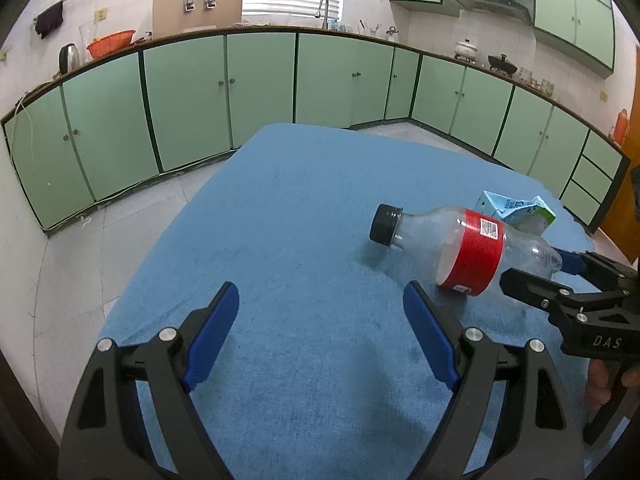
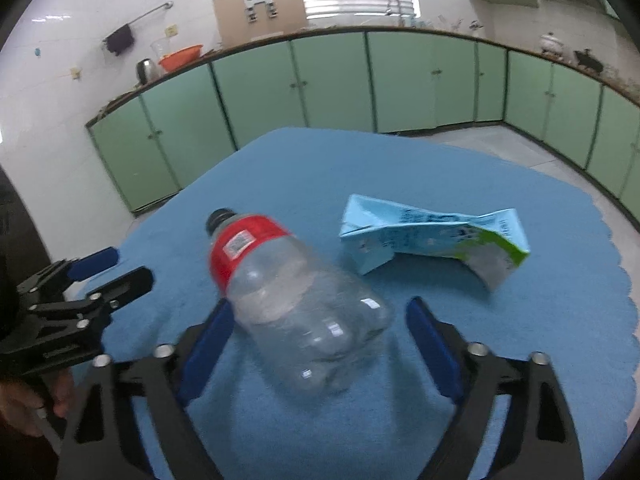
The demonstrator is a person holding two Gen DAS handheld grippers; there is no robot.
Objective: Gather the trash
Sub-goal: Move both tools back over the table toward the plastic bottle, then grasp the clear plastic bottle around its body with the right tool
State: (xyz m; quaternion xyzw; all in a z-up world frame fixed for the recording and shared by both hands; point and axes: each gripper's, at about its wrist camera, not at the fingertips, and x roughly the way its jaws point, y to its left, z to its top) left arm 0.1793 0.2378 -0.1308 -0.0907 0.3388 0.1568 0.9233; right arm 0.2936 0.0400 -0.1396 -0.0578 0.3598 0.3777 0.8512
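An empty clear plastic bottle (image 1: 468,250) with a red label and black cap lies on its side on the blue table cloth (image 1: 304,216). In the right wrist view the bottle (image 2: 296,304) has its base between the open fingers of my right gripper (image 2: 320,320); the jaws stand wide and do not grip it. A crushed light-blue carton (image 2: 436,240) lies to the bottle's right, and shows behind it in the left wrist view (image 1: 516,210). My left gripper (image 1: 322,304) is open and empty, left of the bottle. My right gripper also shows at the bottle's base (image 1: 560,276).
The cloth-covered table has rounded edges with tiled floor (image 1: 80,264) beyond. Green kitchen cabinets (image 1: 260,88) run along the far walls under a cluttered counter. My left gripper shows at the left in the right wrist view (image 2: 108,272).
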